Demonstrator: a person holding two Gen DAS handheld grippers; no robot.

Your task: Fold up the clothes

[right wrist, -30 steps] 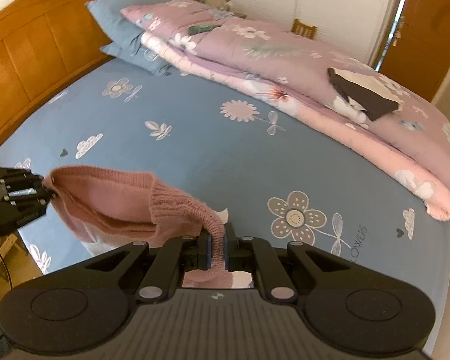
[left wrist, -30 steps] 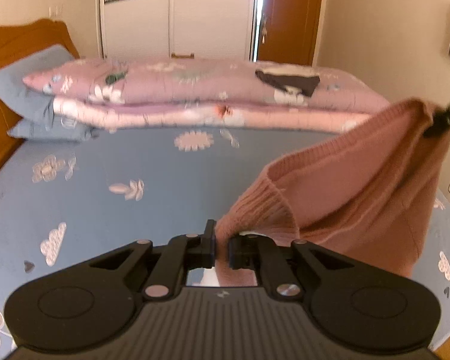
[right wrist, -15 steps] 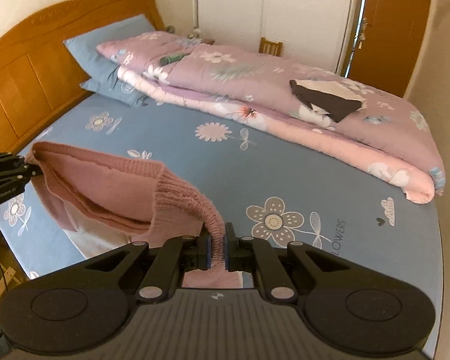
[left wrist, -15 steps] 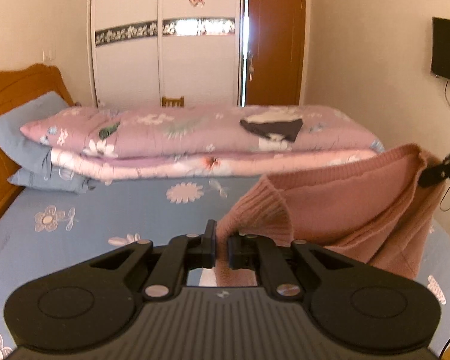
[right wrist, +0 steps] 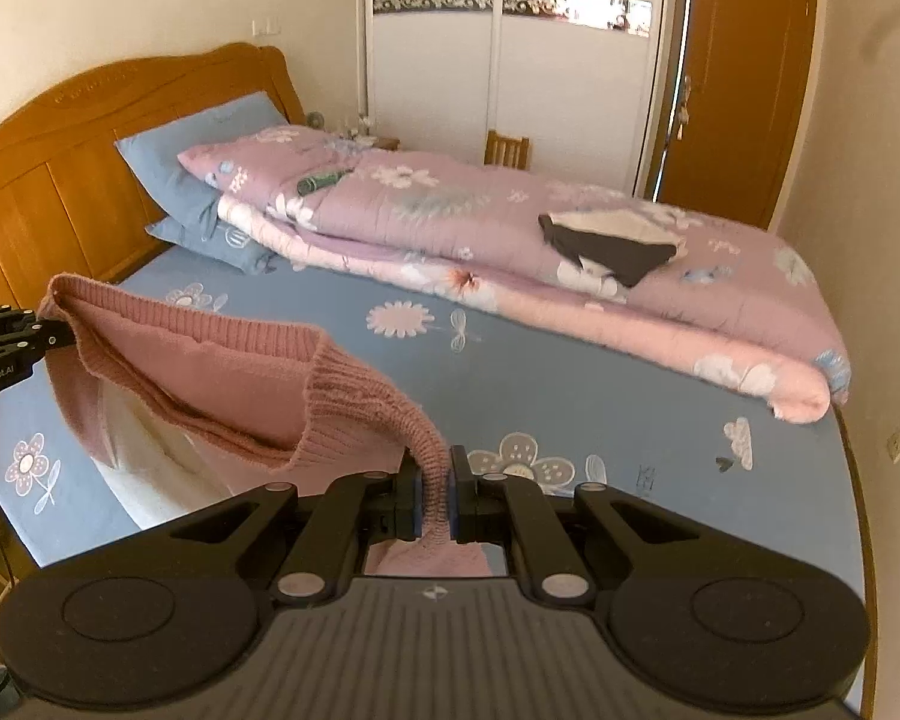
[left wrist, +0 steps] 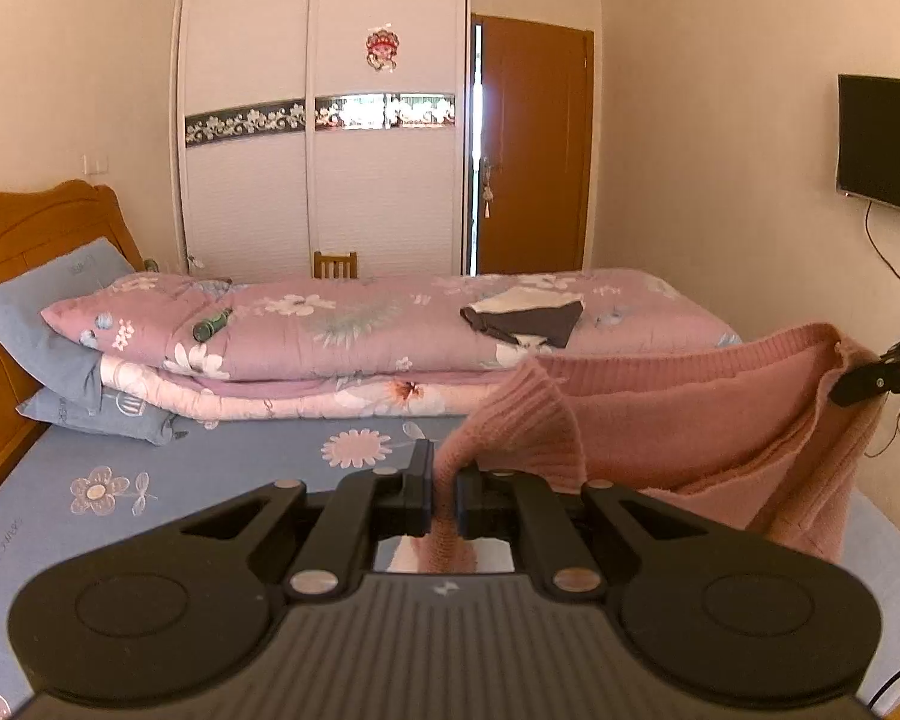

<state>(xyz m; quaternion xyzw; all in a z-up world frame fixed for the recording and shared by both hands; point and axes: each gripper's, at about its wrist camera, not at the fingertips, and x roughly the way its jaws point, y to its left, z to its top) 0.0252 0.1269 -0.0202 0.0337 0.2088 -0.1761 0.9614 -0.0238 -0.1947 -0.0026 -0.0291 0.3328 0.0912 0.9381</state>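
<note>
Right now I have the pink knitted sweater (left wrist: pixel 690 420) strung between my two tools, hanging in the air above the blue flowered sheet (left wrist: pixel 210 480) with none of it resting flat that I can see. My left gripper (left wrist: pixel 444 489) is clamped on a ribbed edge of the knit, the fabric pinched tight between its black fingers (left wrist: pixel 417 480) and bunching out just past them toward one o'clock. From that camera, my right gripper (left wrist: pixel 870 381) shows at about three o'clock, biting the far corner of the sweater so the top edge runs nearly level between the two. My right gripper (right wrist: pixel 435 492) in its own view is likewise closed on a ribbed band of the sweater (right wrist: pixel 210 372), which spreads away toward ten o'clock, where my left gripper (right wrist: pixel 42 333) grips the other corner at nine o'clock. A pale lining or inner layer sags below the pink knit at about eight o'clock. Beyond the garment, at twelve o'clock, a pink floral quilt (right wrist: pixel 510 240) lies folded along the far side of the bed, with a dark and white garment (right wrist: pixel 612 243) on top of it and a green tube-like object (right wrist: pixel 321 180) nearer the blue pillows (right wrist: pixel 198 150) by the wooden headboard (right wrist: pixel 60 168).
</note>
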